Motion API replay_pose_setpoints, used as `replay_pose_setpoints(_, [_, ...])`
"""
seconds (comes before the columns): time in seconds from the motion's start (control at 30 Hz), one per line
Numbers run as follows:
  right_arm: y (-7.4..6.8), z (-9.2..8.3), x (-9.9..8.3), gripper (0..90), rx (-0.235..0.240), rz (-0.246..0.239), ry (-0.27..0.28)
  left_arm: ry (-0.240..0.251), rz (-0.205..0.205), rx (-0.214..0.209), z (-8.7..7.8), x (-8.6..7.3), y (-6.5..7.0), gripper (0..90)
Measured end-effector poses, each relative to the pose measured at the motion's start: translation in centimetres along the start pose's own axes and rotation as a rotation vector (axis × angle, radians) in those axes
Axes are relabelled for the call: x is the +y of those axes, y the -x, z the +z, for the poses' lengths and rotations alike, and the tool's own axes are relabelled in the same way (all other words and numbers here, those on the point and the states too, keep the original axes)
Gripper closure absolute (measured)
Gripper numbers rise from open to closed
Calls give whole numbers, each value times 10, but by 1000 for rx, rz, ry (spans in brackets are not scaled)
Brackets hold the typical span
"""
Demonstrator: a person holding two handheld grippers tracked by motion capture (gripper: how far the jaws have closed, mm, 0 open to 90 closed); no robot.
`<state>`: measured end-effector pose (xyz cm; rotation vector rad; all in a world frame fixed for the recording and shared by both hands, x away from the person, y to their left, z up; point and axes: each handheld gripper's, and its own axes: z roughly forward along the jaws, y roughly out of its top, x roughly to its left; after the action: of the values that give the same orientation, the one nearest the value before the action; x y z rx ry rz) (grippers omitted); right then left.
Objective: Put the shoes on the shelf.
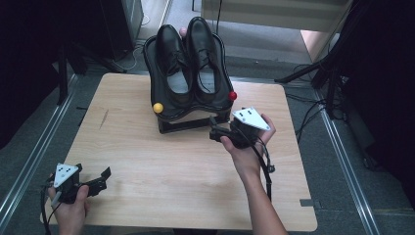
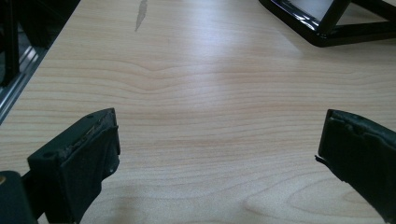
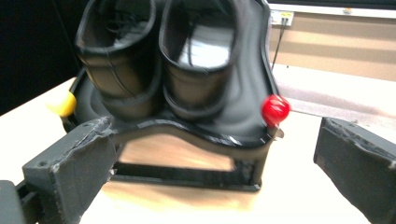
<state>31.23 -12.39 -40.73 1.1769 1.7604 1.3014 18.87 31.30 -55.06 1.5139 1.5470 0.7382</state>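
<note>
Two black leather shoes (image 1: 171, 63) (image 3: 116, 56) sit side by side, heels toward me, on a tilted black tray (image 1: 149, 58) (image 3: 243, 112). The tray rests on a black frame stand (image 1: 188, 125) (image 3: 187, 175) at the far middle of the wooden table (image 1: 171, 166). A yellow ball (image 1: 157, 107) (image 3: 63, 103) marks the tray's front left corner and a red ball (image 1: 232, 95) (image 3: 275, 109) its front right. My right gripper (image 1: 214, 128) (image 3: 215, 140) is open just in front of the stand, below the red ball. My left gripper (image 1: 103, 178) (image 2: 219, 135) is open over bare wood at the near left corner.
Metal rails (image 1: 34, 156) run along both sides of the table. Cables and dark stand legs (image 1: 318, 73) lie on the floor at the right. A corner of the black stand (image 2: 327, 28) shows far off in the left gripper view.
</note>
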Motion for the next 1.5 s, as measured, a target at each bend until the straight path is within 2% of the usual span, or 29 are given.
replay_pose_setpoints(0.13, [10,-13,-10,0,-9,23,-3,-2,0,2,0,0,0,0])
replay_pose_setpoints(0.23, [24,-28,-25,0,-31,15,-7,-3,-1,2,0,0,0,0])
replay_pose_setpoints(0.4, [38,-40,-40,0,-55,16,-18,-1,3,6,0,0,1,0])
replay_pose_setpoints(0.57, [62,-54,-64,0,-83,48,-38,-2,7,11,-1,-1,1,0])
replay_pose_setpoints(0.6, [62,-54,-64,0,-83,48,-38,-2,7,11,-1,-1,1,0])
replay_pose_setpoints(0.63, [70,-59,-72,0,-101,57,-51,-2,6,13,-1,-1,1,0])
replay_pose_setpoints(0.67, [70,-59,-72,0,-101,57,-51,-2,6,13,-1,-1,1,0])
replay_pose_setpoints(0.7, [78,-63,-79,0,-118,56,-60,-2,7,13,-1,-1,1,0])
replay_pose_setpoints(0.83, [93,-74,-95,0,-149,63,-69,-2,11,16,0,-1,2,0])
replay_pose_setpoints(1.07, [121,-91,-123,0,-188,114,-97,-2,10,19,0,-1,2,0])
replay_pose_setpoints(1.5, [155,-124,-163,0,-253,145,-152,-1,9,25,0,-1,2,0])
